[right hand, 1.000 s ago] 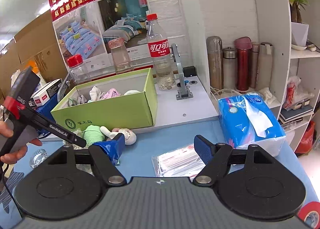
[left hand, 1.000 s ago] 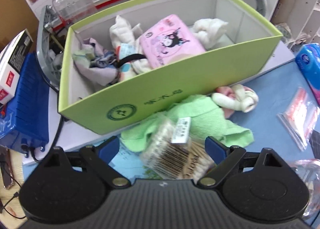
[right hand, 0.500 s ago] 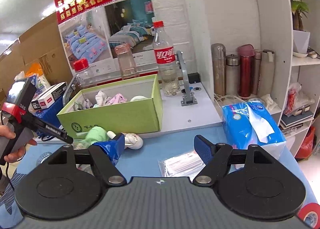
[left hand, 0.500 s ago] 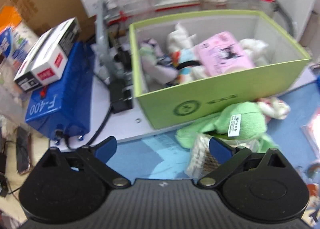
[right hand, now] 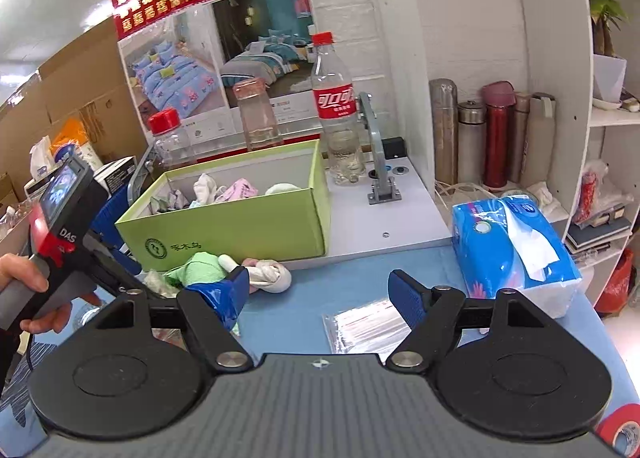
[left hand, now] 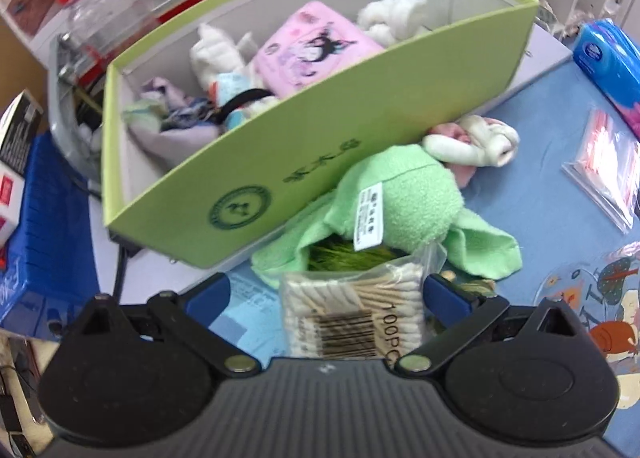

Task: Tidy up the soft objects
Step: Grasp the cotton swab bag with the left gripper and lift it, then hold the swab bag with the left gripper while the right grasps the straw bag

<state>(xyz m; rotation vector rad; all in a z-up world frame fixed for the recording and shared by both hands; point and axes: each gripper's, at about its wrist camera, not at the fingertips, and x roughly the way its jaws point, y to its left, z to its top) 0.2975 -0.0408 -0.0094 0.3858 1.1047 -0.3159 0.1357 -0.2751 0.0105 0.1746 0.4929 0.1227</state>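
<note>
Open lime-green cardboard box (left hand: 320, 146) already stocked: pink printed soft pack (left hand: 316, 46), white cloth bundles (left hand: 394, 14), crumpled fabrics. Left outside, against box's front wall: fuzzy green plush toy (left hand: 404, 198), pink-and-white knotted cloth (left hand: 476, 142); task judged partly done. Left gripper (left hand: 326, 294) held low before box front, jaws spread, clear bag of cotton swabs (left hand: 352, 318) lying between, right finger near bag, grip not confirmed. Right gripper (right hand: 318, 292) held level, farther back from box, jaws wide, nothing held.

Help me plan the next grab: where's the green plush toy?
In the left wrist view, the green plush toy lies on the blue mat against the green box, just beyond the cotton swab pack.
</note>
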